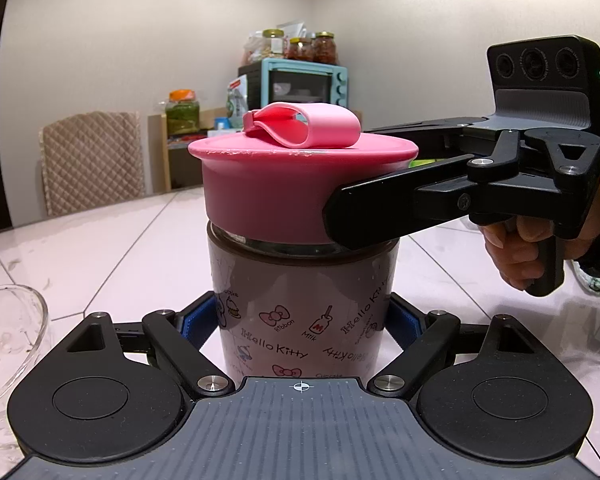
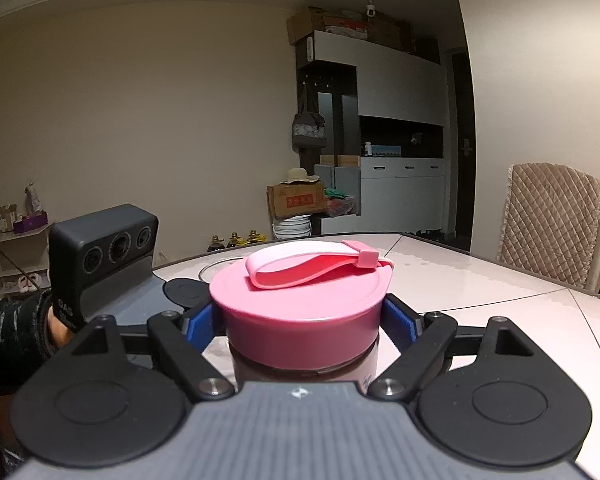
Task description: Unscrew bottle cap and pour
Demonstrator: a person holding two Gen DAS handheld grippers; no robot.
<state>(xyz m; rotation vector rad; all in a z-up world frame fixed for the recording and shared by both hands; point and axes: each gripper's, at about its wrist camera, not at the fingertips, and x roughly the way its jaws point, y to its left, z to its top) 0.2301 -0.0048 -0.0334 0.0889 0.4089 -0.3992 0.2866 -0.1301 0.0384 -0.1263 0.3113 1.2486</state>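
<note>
Black tool (image 1: 305, 320), blue pads (image 1: 403, 322), dark sleeve (image 2: 8, 336)

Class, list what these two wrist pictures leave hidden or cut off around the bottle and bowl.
- Left wrist view: the brown Hello Kitty bottle base, hidden behind the left claw.
- Left wrist view: the clear glass bowl, cut off by the left edge.
- Right wrist view: the bottle below the pink screw cap, blocked by the right claw.
</note>
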